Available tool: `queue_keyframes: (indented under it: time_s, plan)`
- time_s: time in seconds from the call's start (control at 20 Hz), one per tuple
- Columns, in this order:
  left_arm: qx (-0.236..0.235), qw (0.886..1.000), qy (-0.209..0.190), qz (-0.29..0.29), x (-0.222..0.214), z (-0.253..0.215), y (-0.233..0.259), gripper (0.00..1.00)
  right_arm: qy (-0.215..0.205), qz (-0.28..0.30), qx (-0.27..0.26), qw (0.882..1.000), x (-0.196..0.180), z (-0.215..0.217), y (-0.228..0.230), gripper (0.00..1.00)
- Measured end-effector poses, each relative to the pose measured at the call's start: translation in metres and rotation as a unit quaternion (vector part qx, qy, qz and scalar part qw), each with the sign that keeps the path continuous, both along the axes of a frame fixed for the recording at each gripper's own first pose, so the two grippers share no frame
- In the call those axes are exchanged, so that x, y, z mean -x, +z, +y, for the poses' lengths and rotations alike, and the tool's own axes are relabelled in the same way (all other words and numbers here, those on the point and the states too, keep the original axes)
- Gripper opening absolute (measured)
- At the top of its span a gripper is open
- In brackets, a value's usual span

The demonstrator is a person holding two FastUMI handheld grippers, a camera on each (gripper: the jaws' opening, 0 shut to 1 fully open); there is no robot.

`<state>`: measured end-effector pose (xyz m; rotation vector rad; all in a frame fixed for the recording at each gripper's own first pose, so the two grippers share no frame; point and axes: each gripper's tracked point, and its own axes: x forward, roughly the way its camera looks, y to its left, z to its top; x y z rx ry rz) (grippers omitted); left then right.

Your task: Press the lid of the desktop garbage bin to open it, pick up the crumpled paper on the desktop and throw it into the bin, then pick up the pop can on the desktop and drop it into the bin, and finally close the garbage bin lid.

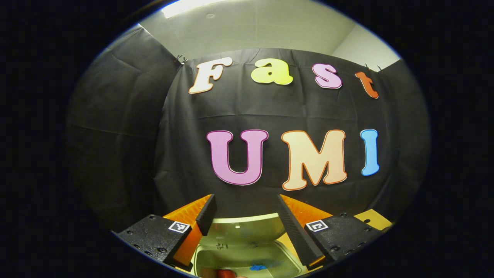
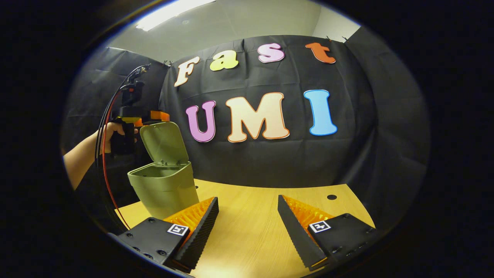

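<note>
Hovering above the open bin (image 2: 164, 187), left tongs (image 1: 245, 216) gape.

The garbage bin (image 2: 164, 185) looks like smooth plastic with a soft, half-matt shine, and its raised lid (image 2: 164, 143) has the same finish. The table (image 2: 251, 227) shows a pale wood grain, smooth and a little glossy under the light. The wall cloth (image 2: 366, 135) is matt with light creases. On the right gripper (image 2: 247, 226) the inner faces of the fingers (image 2: 293, 227) are ribbed, and the bodies behind them have a rough, grainy plastic surface. In the left gripper view, a red object (image 1: 225, 273) inside the bin is perhaps glossy metal.
</note>
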<state>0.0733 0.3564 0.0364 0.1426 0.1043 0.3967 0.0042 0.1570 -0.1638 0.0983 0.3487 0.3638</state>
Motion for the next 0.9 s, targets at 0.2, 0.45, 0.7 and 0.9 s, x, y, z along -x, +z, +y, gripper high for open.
queue_keyframes:
  time_s: [0.2, 0.45, 0.7, 0.9]
  plan:
    - [-0.004, 1.0, 0.008, 0.008, 0.022, -0.011, -0.011, 0.94, 0.019, -0.004, 0.005, 1.0, 0.002, -0.003, 0.004, 0.94]
    - [0.029, 0.999, 0.021, 0.019, 0.048, -0.024, -0.043, 0.94, 0.032, -0.014, 0.015, 0.999, 0.004, -0.008, 0.007, 0.97]
    - [0.04, 0.998, 0.029, 0.033, 0.069, -0.028, -0.078, 0.93, 0.043, -0.001, 0.022, 0.999, 0.011, -0.012, -0.003, 0.97]
    - [0.042, 0.997, 0.031, 0.048, 0.076, -0.032, -0.099, 0.93, 0.048, 0.009, 0.028, 0.998, 0.015, -0.013, -0.01, 0.97]
